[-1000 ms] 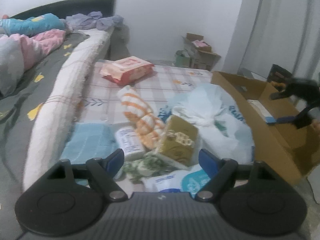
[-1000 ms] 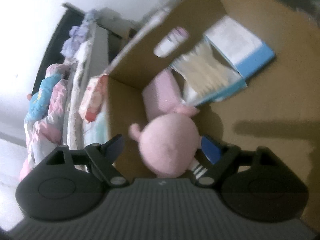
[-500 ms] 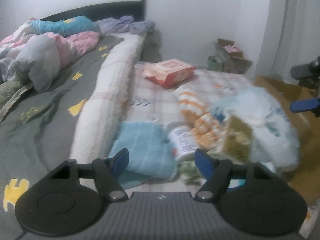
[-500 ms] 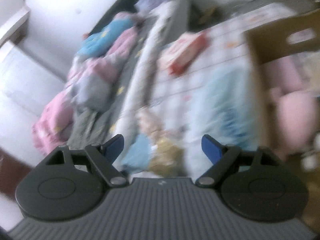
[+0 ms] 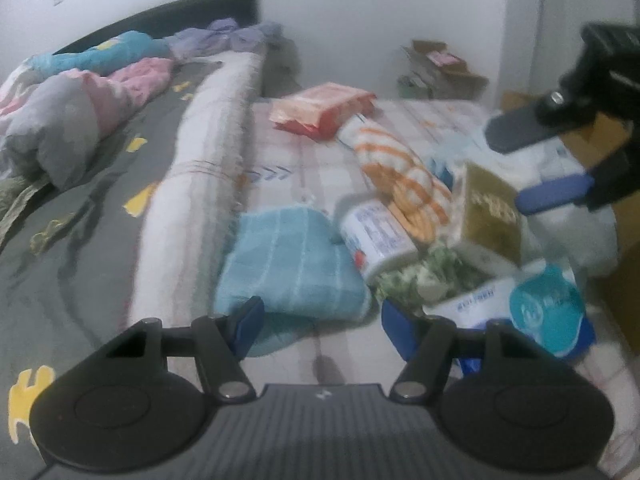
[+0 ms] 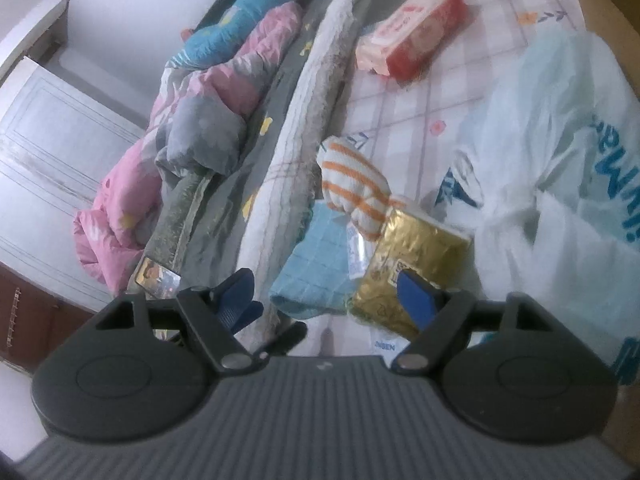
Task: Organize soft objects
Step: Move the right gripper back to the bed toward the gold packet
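A folded light blue towel (image 5: 292,264) lies on the checked sheet just ahead of my open, empty left gripper (image 5: 320,326). Beside it are an orange-striped cloth (image 5: 404,180), a white pack with blue print (image 5: 378,238), a gold pack (image 5: 492,216), a green-patterned cloth (image 5: 424,278) and a blue tissue pack (image 5: 532,316). My right gripper (image 6: 332,298) is open and empty above the blue towel (image 6: 320,268) and gold pack (image 6: 416,256). It shows at the right of the left wrist view (image 5: 544,164).
A red-and-pink pack (image 5: 324,110) lies farther back on the sheet. A large white plastic bag (image 6: 560,168) sits right of the pile, against a cardboard box (image 5: 600,136). A rolled white blanket (image 5: 200,184) and crumpled bedding (image 6: 200,112) lie to the left.
My right gripper has let go of the pink plush toy in the cardboard box and swung left over the pile. My left gripper has moved left and closer to the blue towel.
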